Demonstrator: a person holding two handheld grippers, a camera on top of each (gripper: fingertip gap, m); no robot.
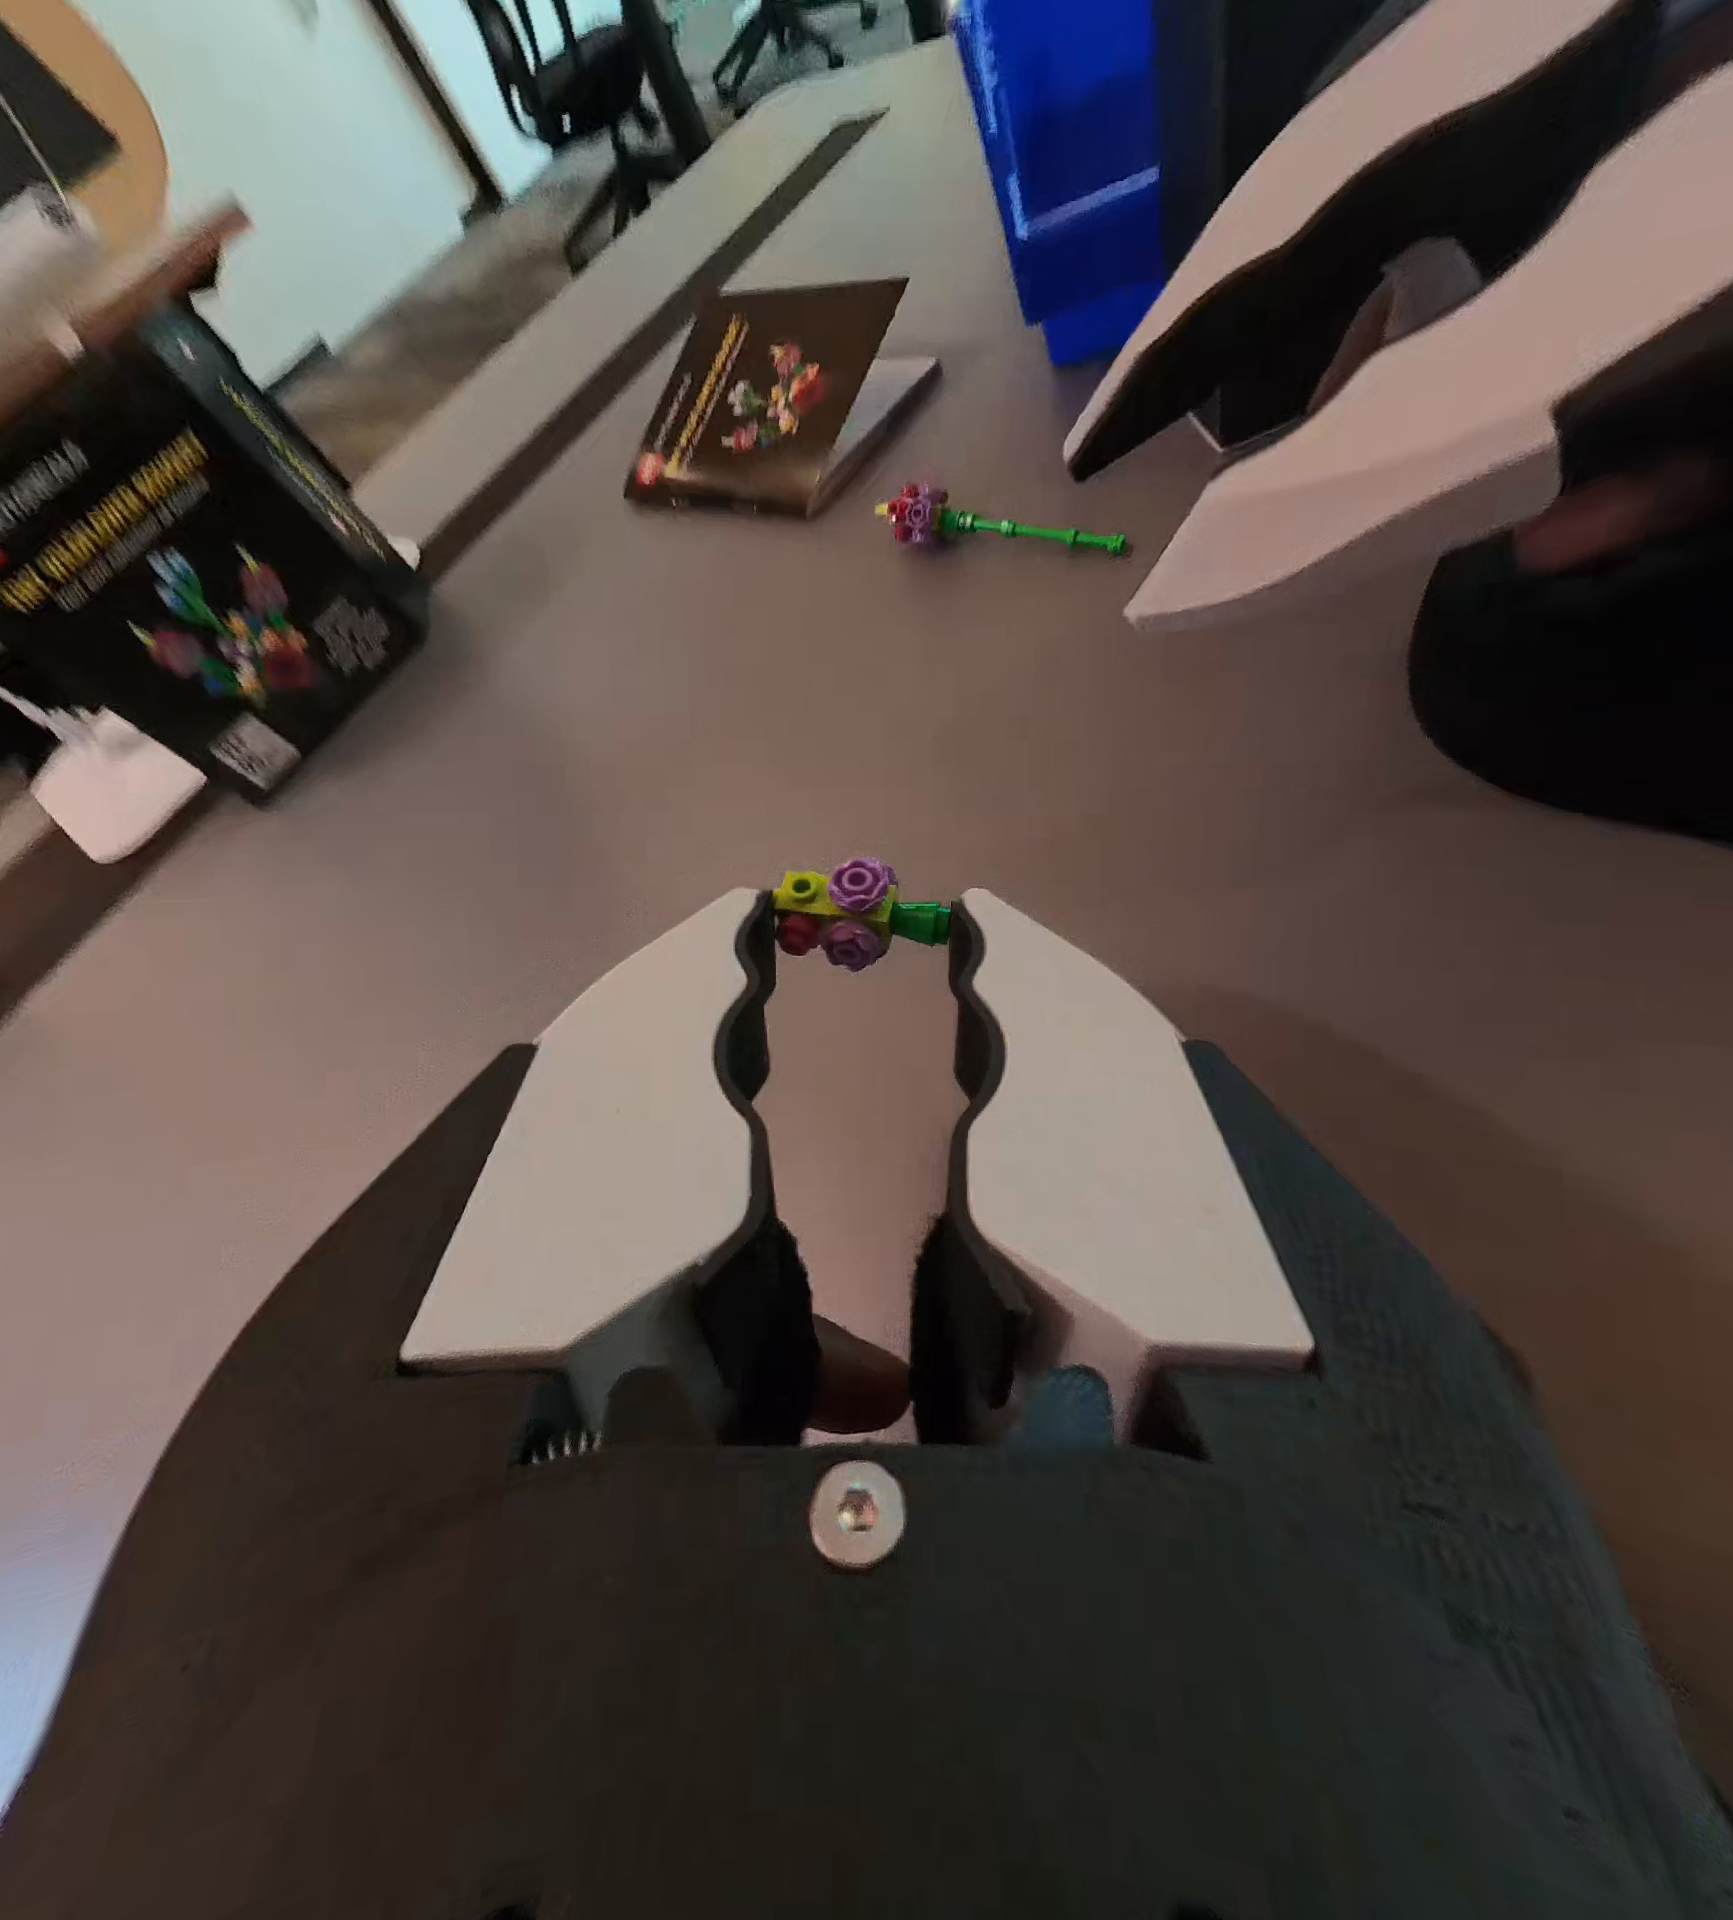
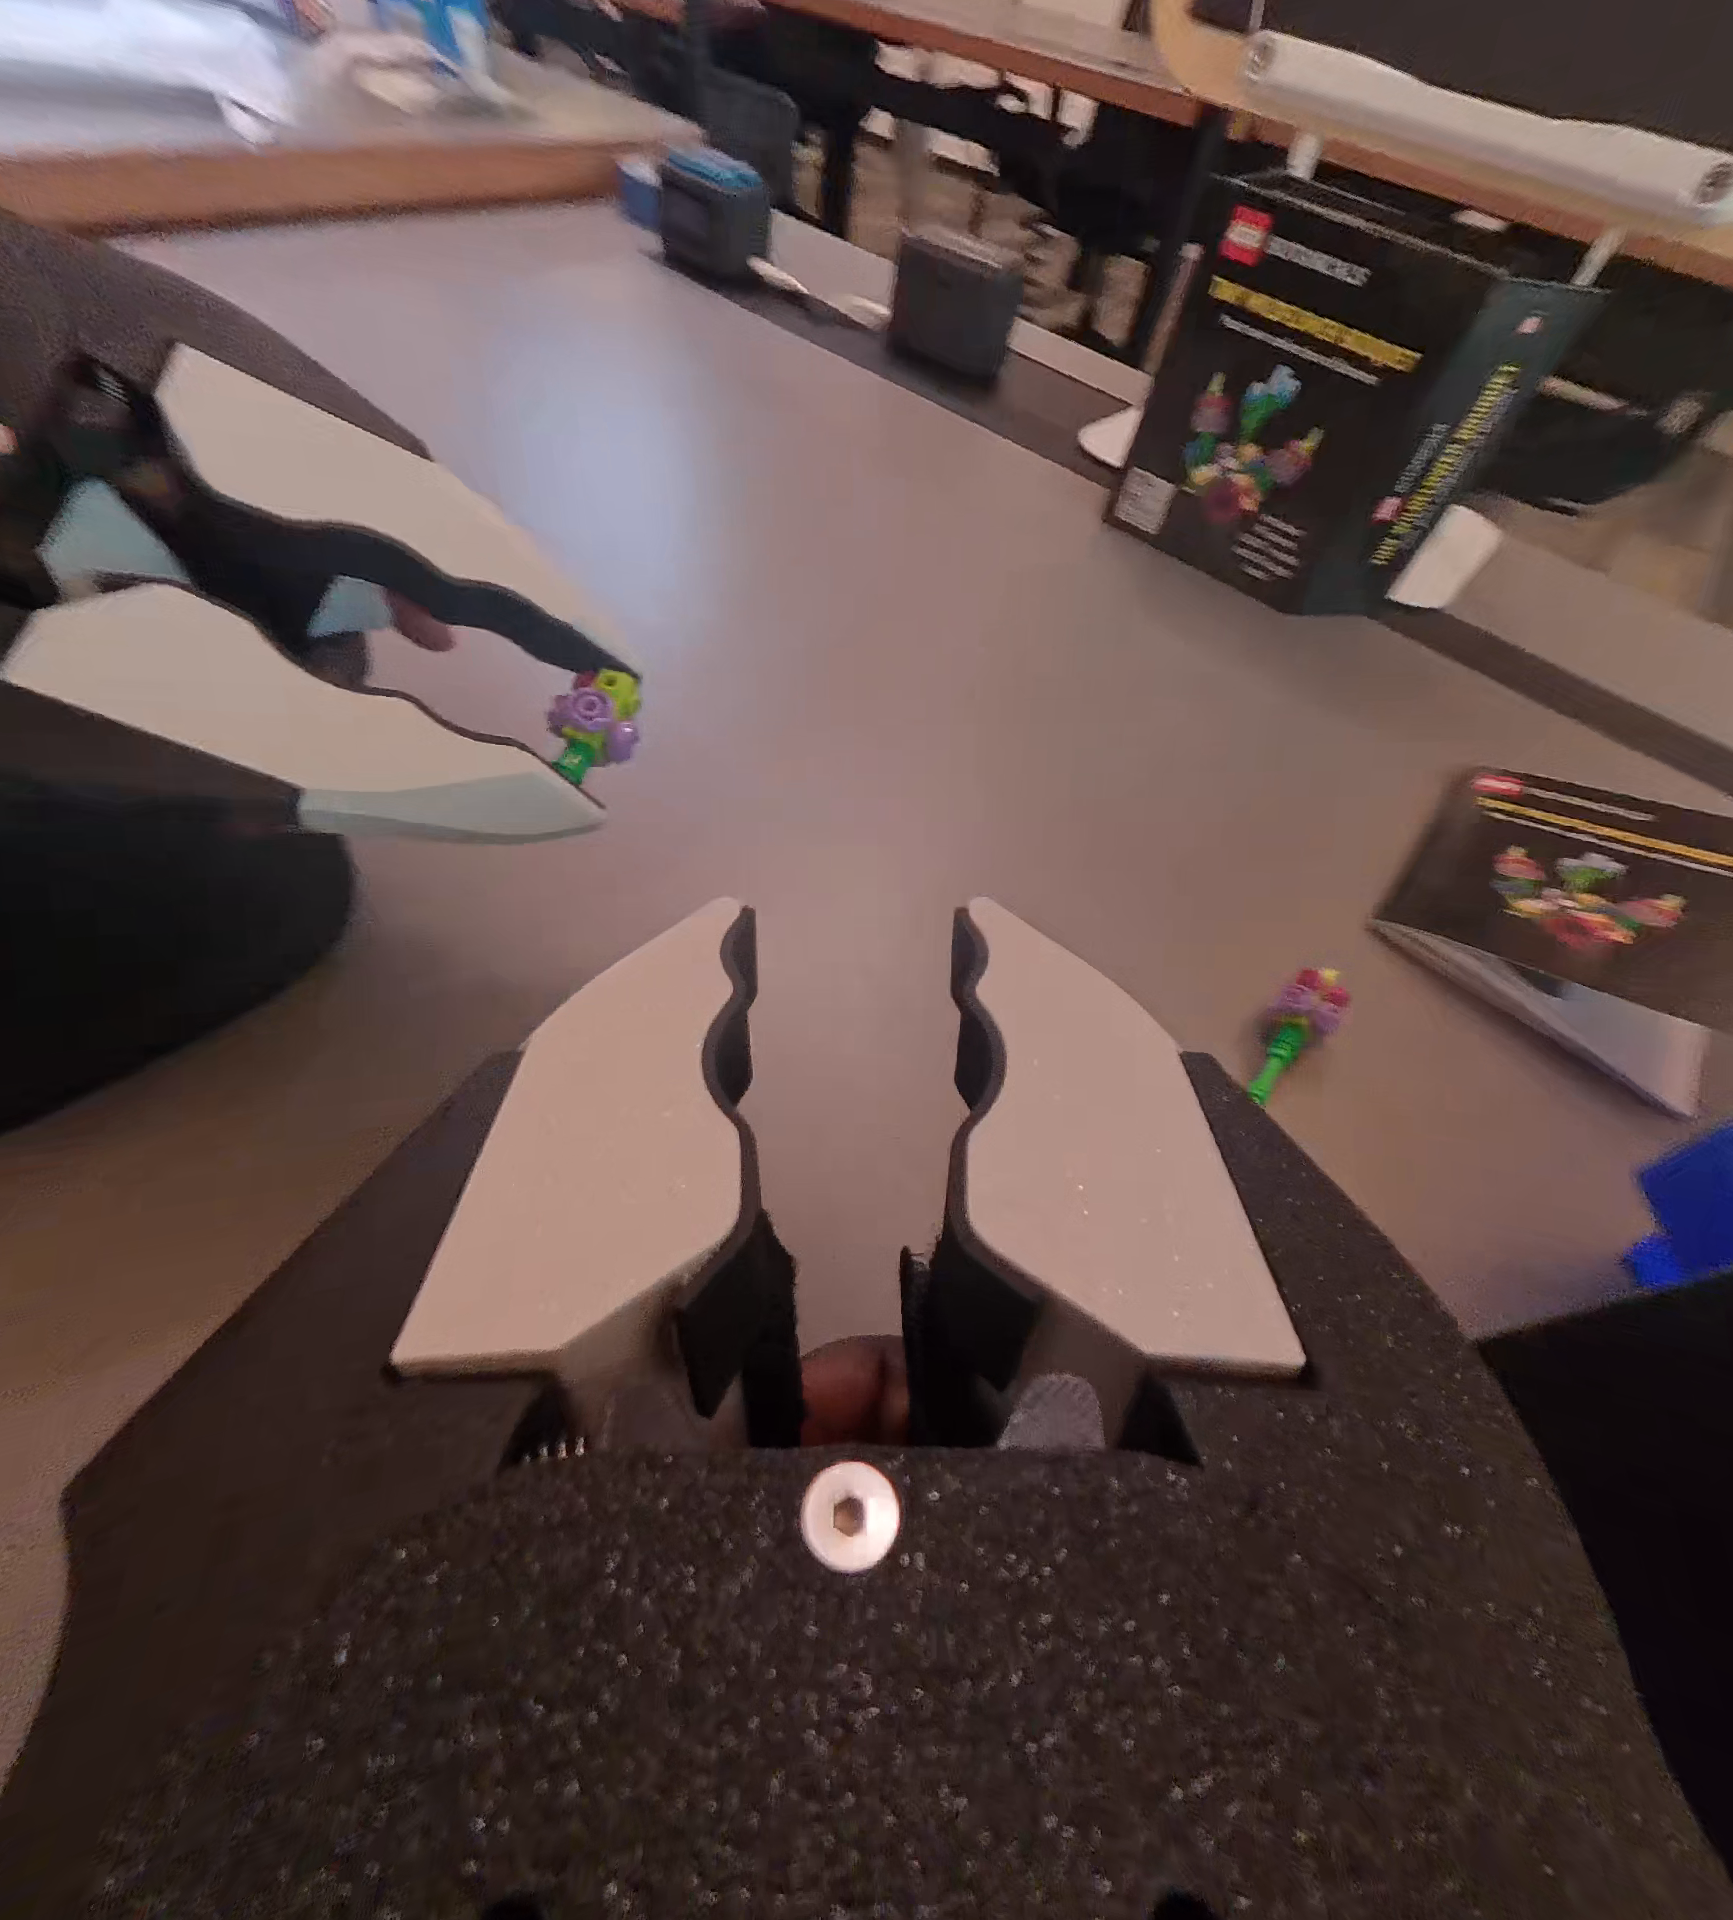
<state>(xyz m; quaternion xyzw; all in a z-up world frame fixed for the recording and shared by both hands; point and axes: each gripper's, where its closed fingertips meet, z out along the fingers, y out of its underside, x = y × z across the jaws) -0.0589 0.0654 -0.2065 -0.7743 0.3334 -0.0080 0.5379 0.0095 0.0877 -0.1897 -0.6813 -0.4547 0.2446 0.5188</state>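
Purple-flowered brick piece (image 1: 846, 914) pinched across left gripper's (image 1: 854, 914) jaw tips.

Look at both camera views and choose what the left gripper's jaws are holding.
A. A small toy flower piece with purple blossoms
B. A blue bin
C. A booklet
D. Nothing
A: the left gripper has its jaws closed on the small toy flower piece, while the booklet and a second toy flower lie on the table, and the blue bin stands farther back.

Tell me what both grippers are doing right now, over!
Left gripper shut on small brick flower head, above table. Right gripper open, empty. Finished brick flower lies beside booklet.
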